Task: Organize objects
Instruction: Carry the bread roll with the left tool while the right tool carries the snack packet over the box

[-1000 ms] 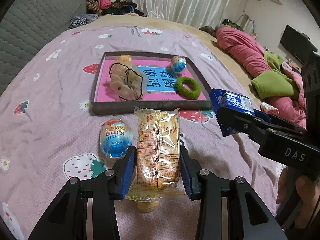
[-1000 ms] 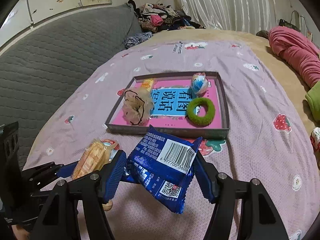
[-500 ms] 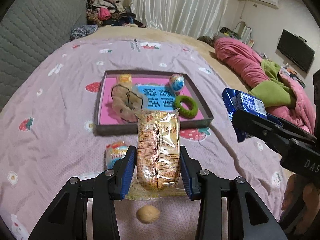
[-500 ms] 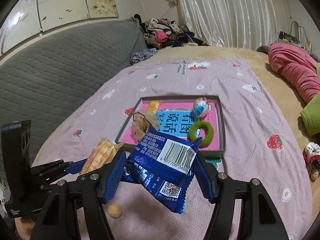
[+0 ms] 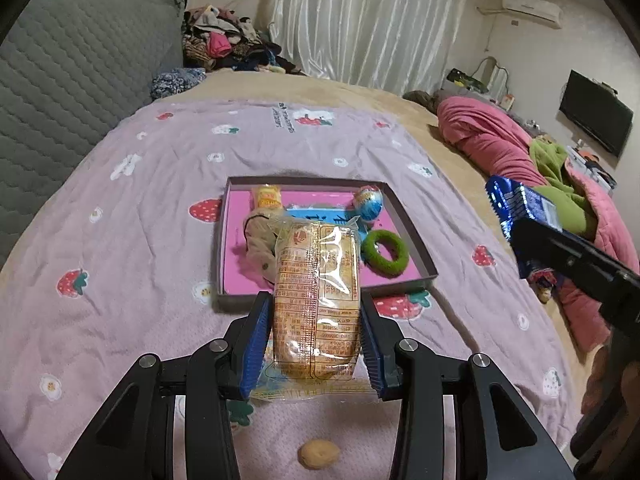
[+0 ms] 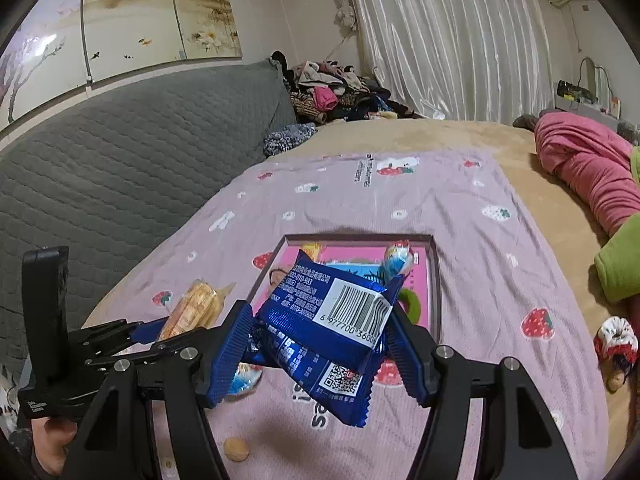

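My left gripper (image 5: 314, 320) is shut on a clear packet of yellow cakes (image 5: 316, 300), held above the bed. My right gripper (image 6: 320, 336) is shut on a blue snack packet (image 6: 332, 332), also lifted; both show in the other's view, the blue packet (image 5: 520, 204) at right and the cake packet (image 6: 194, 308) at left. Ahead lies a shallow box with a pink bottom (image 5: 236, 236) holding a beige scrunchie (image 5: 258, 240), a green hair ring (image 5: 386, 252), a blue-wrapped egg (image 5: 368, 200) and a small yellow packet (image 5: 268, 198).
A small round nut (image 5: 318, 454) lies on the purple strawberry sheet (image 5: 120, 240) below my left gripper. A blue-wrapped egg (image 6: 244, 380) lies on the sheet under my right gripper. A grey quilted headboard (image 6: 120, 168) is at left, pink and green bedding (image 5: 520, 152) at right.
Both grippers have risen well above the bed with their packets. The box now looks smaller and farther away. The egg on the sheet has dropped out of the left view.
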Available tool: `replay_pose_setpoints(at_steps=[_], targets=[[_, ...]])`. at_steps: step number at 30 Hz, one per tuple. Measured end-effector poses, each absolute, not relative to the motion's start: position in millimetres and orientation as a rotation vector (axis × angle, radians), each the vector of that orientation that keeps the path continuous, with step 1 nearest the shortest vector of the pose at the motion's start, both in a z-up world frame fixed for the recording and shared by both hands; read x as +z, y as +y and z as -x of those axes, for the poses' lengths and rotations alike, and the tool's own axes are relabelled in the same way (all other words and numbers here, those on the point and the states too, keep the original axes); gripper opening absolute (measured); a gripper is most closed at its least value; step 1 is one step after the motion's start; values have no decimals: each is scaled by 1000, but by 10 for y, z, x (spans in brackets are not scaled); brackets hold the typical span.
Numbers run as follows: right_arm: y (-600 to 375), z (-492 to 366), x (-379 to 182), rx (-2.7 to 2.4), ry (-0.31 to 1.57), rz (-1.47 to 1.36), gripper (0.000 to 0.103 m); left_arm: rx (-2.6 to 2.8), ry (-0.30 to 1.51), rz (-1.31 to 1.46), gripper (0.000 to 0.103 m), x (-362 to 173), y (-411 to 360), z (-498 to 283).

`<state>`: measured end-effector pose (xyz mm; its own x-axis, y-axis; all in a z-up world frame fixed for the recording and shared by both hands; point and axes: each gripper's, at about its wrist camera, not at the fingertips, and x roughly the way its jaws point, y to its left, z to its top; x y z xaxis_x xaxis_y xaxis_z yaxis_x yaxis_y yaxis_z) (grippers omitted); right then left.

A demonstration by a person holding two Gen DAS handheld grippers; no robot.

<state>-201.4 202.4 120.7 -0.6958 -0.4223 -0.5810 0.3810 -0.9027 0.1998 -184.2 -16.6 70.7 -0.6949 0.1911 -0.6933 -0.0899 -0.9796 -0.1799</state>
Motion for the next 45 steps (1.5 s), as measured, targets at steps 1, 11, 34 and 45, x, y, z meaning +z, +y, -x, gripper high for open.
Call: replay_pose_setpoints(at_steps=[1,11,34,45], targets=[[2023,2029,1230,-2545,-91,-888,67,2753,-192,1155,43,706,-171,1865],[2017,2159,1444,-2552,-99,-821,67,2782,-194,1151,43,728,-279,1996],[2063,2338,1519,-2591,-75,-765,67,2801,-240,1013,43,1050,-142,2482],[2184,2520,1496,-2653,-83,-710,67,2791,-286,1001,43,915,-171,2771]])
